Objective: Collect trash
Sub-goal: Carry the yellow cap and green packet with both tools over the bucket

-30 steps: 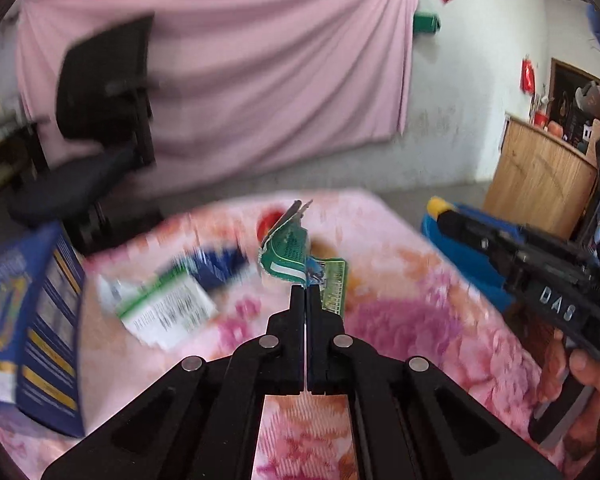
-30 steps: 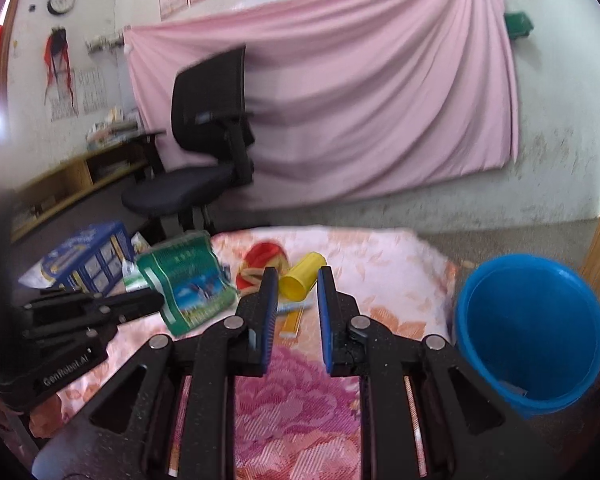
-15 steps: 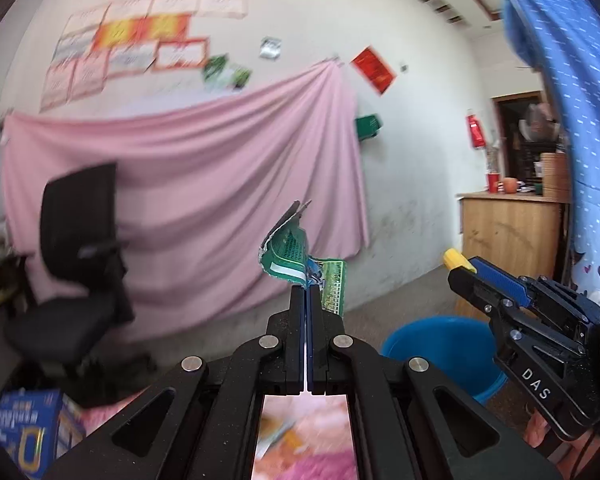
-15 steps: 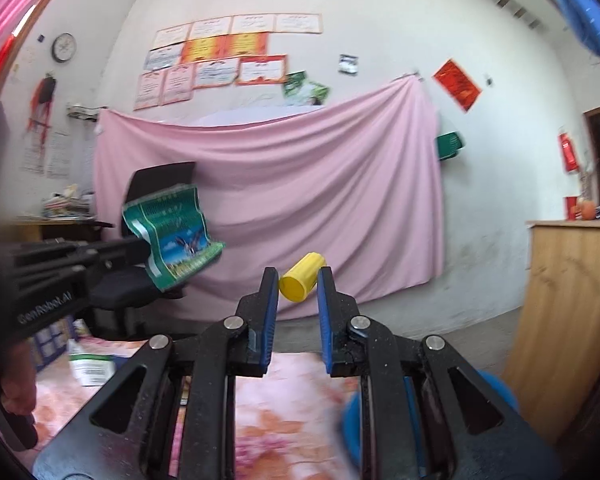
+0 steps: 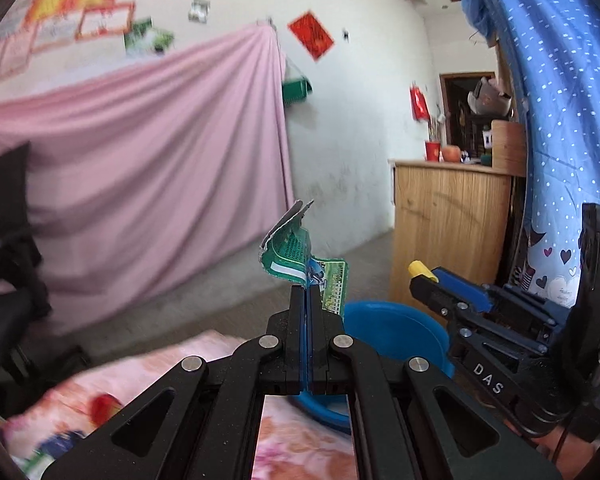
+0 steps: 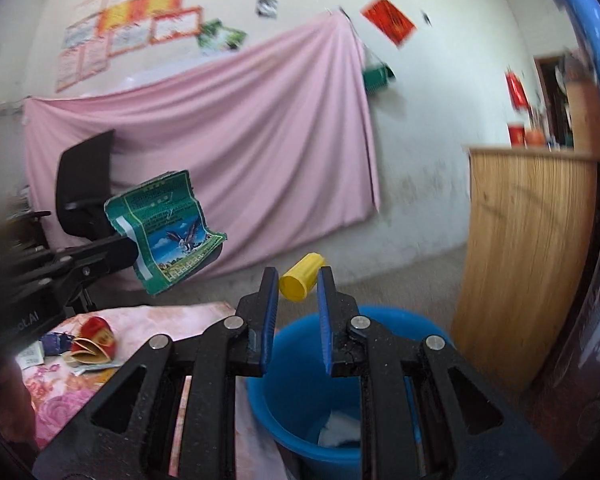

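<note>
Trash is held aloft in both grippers. At left, a green wrapper [image 6: 166, 232] is clamped between the closed fingers of the left gripper [image 5: 307, 289], above the floral-covered surface [image 6: 56, 396], where a red packet [image 6: 94, 338] and other scraps are seen. At centre, a yellow cap [image 6: 302, 277] is seen between the spread fingers of the right gripper [image 6: 298, 280], above the blue bucket [image 6: 296, 364]; contact cannot be confirmed. White refuse is visible inside the bucket.

Crumpled green wrapper [image 6: 168, 232] (eagle print) aloft; yellow cap [image 6: 302, 276] above blue bucket [image 6: 300, 364].
</note>
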`<state>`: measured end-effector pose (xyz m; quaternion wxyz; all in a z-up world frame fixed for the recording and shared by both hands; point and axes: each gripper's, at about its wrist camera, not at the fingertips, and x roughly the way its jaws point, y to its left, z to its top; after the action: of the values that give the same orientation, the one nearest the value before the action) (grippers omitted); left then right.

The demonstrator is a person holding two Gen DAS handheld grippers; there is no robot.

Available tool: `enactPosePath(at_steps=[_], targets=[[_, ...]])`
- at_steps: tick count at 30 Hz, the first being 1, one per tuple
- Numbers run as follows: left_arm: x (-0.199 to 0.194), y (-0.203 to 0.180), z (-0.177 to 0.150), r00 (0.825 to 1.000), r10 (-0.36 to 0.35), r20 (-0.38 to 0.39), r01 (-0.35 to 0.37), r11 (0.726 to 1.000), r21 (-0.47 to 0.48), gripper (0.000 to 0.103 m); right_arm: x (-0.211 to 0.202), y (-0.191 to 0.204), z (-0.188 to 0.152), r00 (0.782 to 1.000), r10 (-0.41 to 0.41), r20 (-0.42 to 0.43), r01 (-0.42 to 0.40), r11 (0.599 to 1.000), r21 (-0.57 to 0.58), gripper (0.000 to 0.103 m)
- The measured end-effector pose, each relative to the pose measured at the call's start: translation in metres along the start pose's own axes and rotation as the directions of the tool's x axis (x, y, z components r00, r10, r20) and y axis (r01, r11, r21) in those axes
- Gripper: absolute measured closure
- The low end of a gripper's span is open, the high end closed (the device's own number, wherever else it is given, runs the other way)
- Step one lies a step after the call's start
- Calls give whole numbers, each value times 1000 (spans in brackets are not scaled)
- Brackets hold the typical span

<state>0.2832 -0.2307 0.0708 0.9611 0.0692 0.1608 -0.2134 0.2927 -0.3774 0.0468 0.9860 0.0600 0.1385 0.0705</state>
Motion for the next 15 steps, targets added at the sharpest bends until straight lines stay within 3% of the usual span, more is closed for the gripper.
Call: enactPosePath(at_steps=[7,15], targets=[[58,-9,6,985,-75,-156,64,995,-75,103,22,-30,-18,993,-9,-122,21,995,98,55],[95,-4,-1,959,-127,-254,82,980,-180,103,39,-49,-28,980,5,-197,27,987,160,54]])
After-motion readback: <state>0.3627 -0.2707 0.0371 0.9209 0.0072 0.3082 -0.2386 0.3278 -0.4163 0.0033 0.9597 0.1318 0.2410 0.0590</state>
